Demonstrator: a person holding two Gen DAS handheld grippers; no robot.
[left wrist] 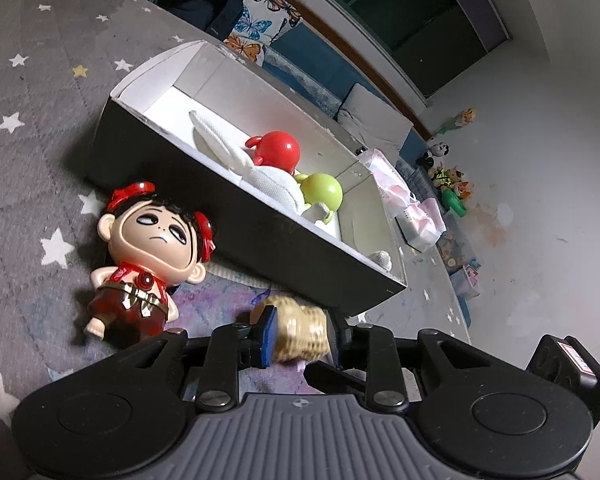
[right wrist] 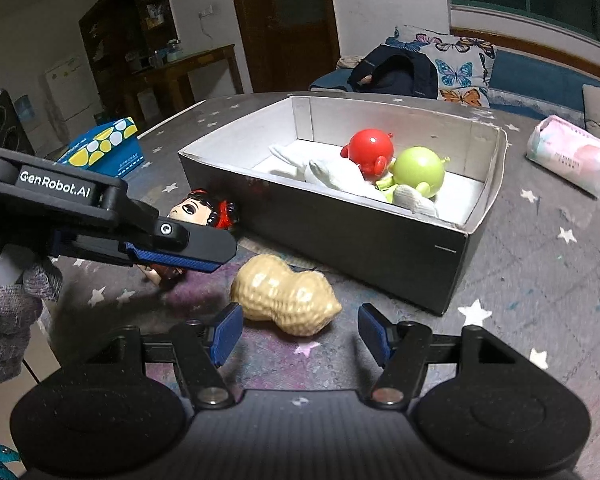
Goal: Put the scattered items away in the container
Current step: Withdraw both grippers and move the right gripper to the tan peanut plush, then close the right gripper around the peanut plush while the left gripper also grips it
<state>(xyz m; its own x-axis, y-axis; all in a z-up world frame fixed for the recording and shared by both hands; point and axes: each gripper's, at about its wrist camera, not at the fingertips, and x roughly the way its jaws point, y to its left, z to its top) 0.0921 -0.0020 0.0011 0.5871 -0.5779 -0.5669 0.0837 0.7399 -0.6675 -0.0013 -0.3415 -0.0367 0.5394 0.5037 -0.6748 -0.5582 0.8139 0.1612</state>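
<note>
A tan peanut toy (right wrist: pixel 286 294) lies on the star-patterned cloth in front of the black box (right wrist: pixel 340 236). My right gripper (right wrist: pixel 300 336) is open, its blue pads on either side of the peanut's near end. In the left wrist view the peanut (left wrist: pixel 300 334) sits between the left gripper's (left wrist: pixel 300 344) pads; I cannot tell if they press on it. In the right wrist view the left gripper's fingers (right wrist: pixel 180 248) hover over a red-dressed doll (right wrist: pixel 204 210). The doll (left wrist: pixel 152 252) lies beside the box (left wrist: pixel 236 216). Inside are a red ball figure (right wrist: pixel 370 150), a green one (right wrist: pixel 418 168) and white cloth (right wrist: pixel 332 174).
A pink-and-white tissue pack (right wrist: pixel 568 158) lies on the table to the right of the box. A blue and yellow carton (right wrist: pixel 104 148) stands at the far left edge. A butterfly cushion (right wrist: pixel 456 64) and dark bag (right wrist: pixel 396 70) lie behind the table.
</note>
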